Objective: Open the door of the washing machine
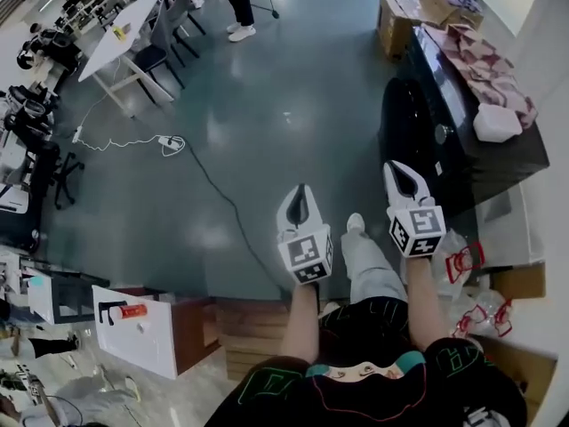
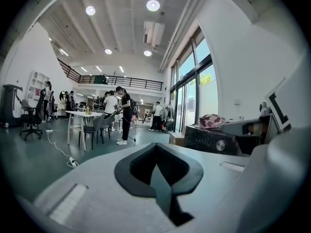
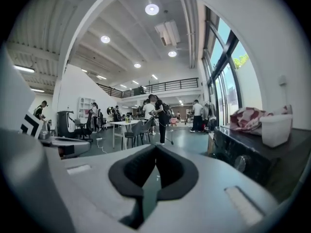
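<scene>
The black washing machine (image 1: 436,127) stands at the right in the head view, its front with a round knob (image 1: 442,133) facing the open floor; its door is dark and hard to make out. My right gripper (image 1: 400,171) is shut and empty, hanging close in front of the machine. Left of it, over the floor, my left gripper (image 1: 300,190) is also shut and empty. In the left gripper view the machine (image 2: 214,139) lies ahead to the right of the shut gripper (image 2: 156,147). The right gripper view has the machine (image 3: 243,159) at the right beside the shut gripper (image 3: 155,149).
A patterned cloth (image 1: 484,60) and a white container (image 1: 496,123) lie on the machine's top. A cardboard box (image 1: 404,16) stands beyond it. A cable with a power strip (image 1: 169,143) crosses the floor. A white table (image 1: 120,29) with chairs and several people are farther off. Plastic bags (image 1: 467,265) lie by my right side.
</scene>
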`<state>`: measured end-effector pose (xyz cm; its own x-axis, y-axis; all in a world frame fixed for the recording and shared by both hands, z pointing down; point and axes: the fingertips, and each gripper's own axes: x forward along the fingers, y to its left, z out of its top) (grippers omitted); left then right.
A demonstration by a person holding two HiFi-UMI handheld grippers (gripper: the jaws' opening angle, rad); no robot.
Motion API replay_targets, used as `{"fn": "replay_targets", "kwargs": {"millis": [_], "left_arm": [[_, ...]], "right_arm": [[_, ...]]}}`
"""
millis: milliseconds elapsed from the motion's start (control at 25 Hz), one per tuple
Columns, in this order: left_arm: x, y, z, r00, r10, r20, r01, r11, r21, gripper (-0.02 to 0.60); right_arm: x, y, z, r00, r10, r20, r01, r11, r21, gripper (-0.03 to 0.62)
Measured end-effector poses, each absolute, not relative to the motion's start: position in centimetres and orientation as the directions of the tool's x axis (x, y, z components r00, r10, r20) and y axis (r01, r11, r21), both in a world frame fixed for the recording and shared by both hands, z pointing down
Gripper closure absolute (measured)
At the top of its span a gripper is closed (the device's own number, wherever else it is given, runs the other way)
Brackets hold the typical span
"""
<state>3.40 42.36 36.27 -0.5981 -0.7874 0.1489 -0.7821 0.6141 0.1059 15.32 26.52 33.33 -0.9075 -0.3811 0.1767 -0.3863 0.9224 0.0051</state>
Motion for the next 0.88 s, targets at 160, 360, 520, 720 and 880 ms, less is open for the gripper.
{"fn": "replay_targets", "kwargs": {"millis": [160,360,520,720,880], "left_arm": [[0.7,37.1,37.9,-0.588,-0.785,0.197,-0.785,0.612,0.095,0.571],[-1.9,26.5,39.1,-0.514,-0.807,0.292,-0.854,0.513,-0.086,0.571],[-5.1,19.0,38.0,-0.465,-0.821,0.332,-0.881,0.467,-0.078,0.571],[-6.1,9.9,32.8,-0.394,-0.872,0.289,-0.918,0.388,-0.081,0.571],[-5.6,5.0,29.7,-0.316,-0.911,0.266,-0.949,0.304,-0.087,0.571]], "right_arm": [[13.1,20.7,35.7,-0.891,-0.397,0.220,-0.413,0.910,-0.032,0.591],[9.6,11.4,39.2,-0.856,-0.415,0.307,-0.468,0.876,-0.119,0.591],[6.4,4.8,38.6,-0.834,-0.436,0.339,-0.495,0.862,-0.108,0.591],[6.7,-3.5,33.1,-0.787,-0.537,0.305,-0.566,0.824,-0.009,0.591],[7.5,-6.9,30.1,-0.763,-0.581,0.282,-0.607,0.795,-0.004,0.591]]}}
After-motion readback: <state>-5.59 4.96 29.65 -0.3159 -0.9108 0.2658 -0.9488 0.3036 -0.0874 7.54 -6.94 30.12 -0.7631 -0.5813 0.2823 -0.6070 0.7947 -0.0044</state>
